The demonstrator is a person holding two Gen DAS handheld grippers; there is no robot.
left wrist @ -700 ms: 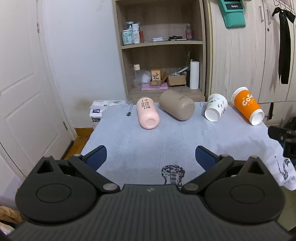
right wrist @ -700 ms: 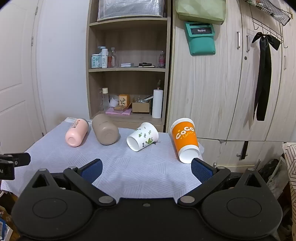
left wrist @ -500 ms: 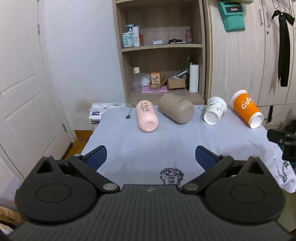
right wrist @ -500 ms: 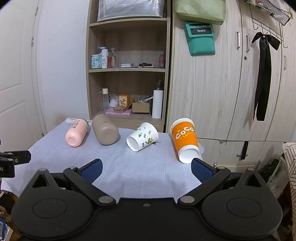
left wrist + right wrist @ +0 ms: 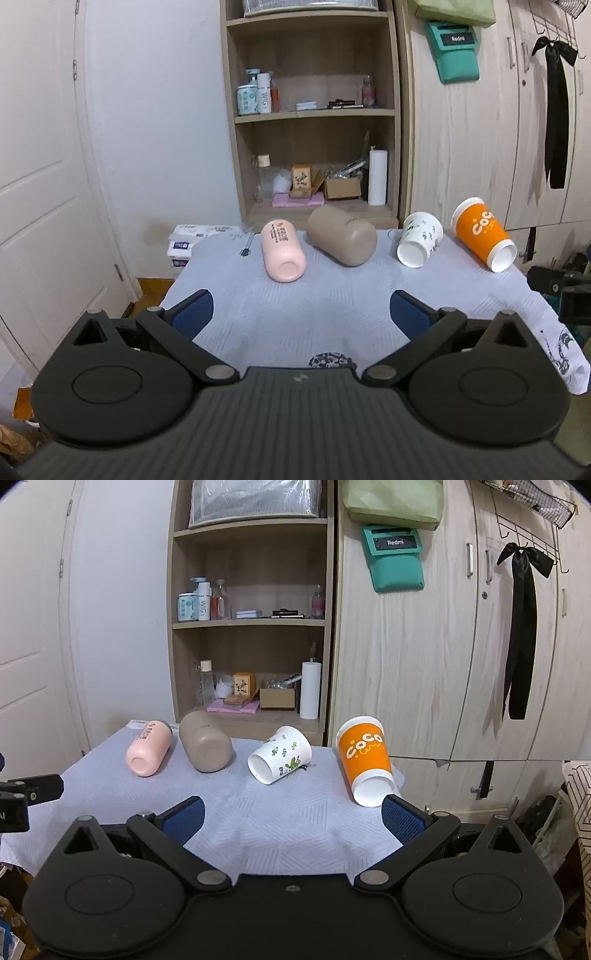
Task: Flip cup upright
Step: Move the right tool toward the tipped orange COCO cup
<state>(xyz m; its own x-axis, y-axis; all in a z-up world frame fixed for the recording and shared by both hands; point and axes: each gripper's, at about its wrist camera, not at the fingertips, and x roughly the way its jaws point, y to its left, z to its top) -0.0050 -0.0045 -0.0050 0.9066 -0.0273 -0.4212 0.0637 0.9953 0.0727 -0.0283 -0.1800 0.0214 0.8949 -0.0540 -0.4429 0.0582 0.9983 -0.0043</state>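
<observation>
Four vessels lie on their sides in a row along the far part of the desk [image 5: 332, 314]: a pink bottle [image 5: 282, 254], a tan tumbler [image 5: 343, 240], a white cup [image 5: 280, 760] and an orange cup [image 5: 366, 761], the cups' mouths facing the cameras and apparently empty. Both the left tool [image 5: 301, 308] and right tool [image 5: 291, 814] hang released, gripping nothing, well short of the row, likely lining up a first approach. No cup is upright yet.
</observation>
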